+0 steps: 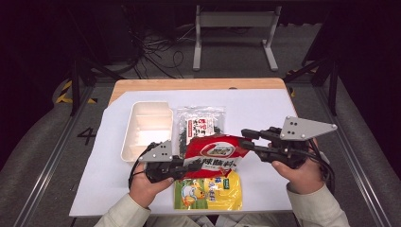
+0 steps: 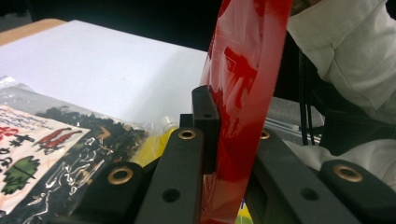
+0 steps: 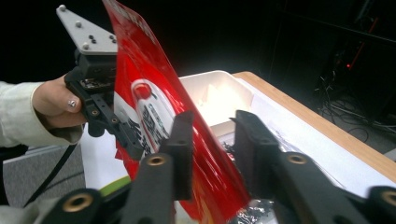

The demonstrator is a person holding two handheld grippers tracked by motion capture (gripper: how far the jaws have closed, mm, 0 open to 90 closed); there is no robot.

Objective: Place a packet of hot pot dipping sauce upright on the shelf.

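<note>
Above table, L tongs clamped on red pouch, R tongs apart.

Wooden table, white sheet, tray, two packets

We record a glossy red packet with a white oval and dark lettering (print too small to read). Beneath it lies a yellow packet bearing a white cartoon figure and green edge. The clear packet shows dark contents and a red-and-white label. The tray is cream, the sheet white.
</note>
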